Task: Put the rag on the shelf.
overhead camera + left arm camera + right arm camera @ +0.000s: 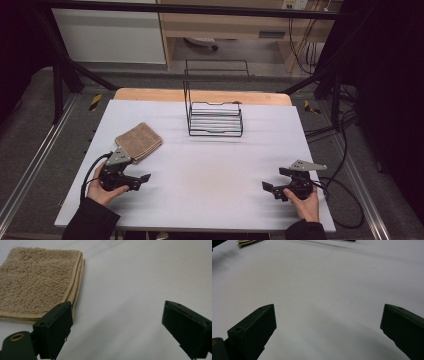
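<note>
Lying flat on the tabletop's (pixel 210 165) left half, a folded tan towel (pixel 139 141) runs its long axis diagonally, near-left to far-right. The left hand-held gripper (pixel 139 181), jaws apart, rests just beside it; the right hand-held gripper (pixel 272 188) gapes empty, well apart.

High view overhead; gripper views low, close, sharing white table (pixel 210 165).

on the desk (pixel 200 165): one folded towel (pixel 139 141), tan terry; one wire rack (pixel 215 119), black; two grippers, one left gripper (pixel 141 181) and one right gripper (pixel 270 188), each with two black jaws spread apart; two hands holding them.
</note>
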The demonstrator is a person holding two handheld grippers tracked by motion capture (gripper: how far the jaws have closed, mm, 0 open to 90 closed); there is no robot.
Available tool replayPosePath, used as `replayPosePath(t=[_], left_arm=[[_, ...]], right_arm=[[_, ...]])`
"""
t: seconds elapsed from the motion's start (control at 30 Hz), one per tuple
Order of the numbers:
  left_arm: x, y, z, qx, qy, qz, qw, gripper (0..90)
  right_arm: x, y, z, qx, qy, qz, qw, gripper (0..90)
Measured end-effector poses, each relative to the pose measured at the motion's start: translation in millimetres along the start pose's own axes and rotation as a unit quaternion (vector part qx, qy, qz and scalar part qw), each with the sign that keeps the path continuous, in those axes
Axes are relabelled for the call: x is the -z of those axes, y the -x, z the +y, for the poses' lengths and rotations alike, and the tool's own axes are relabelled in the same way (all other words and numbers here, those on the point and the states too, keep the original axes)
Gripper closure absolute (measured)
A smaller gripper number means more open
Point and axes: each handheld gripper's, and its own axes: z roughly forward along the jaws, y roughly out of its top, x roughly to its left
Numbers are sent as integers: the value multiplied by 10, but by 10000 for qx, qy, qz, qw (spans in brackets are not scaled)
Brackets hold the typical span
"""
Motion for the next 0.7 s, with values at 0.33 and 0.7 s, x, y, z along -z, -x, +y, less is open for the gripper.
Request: replayPosePath(t=[0.33,0.7], left_arm=[[-26,-219,196,63,-162,416,9990,166],[-263,-380,185,18,-483,777,9958,358]], right_arm=[[-2,-3,0,7,-24,-26,10000,7],[-12,-1,-4,60,-84,-43,9999,7]])
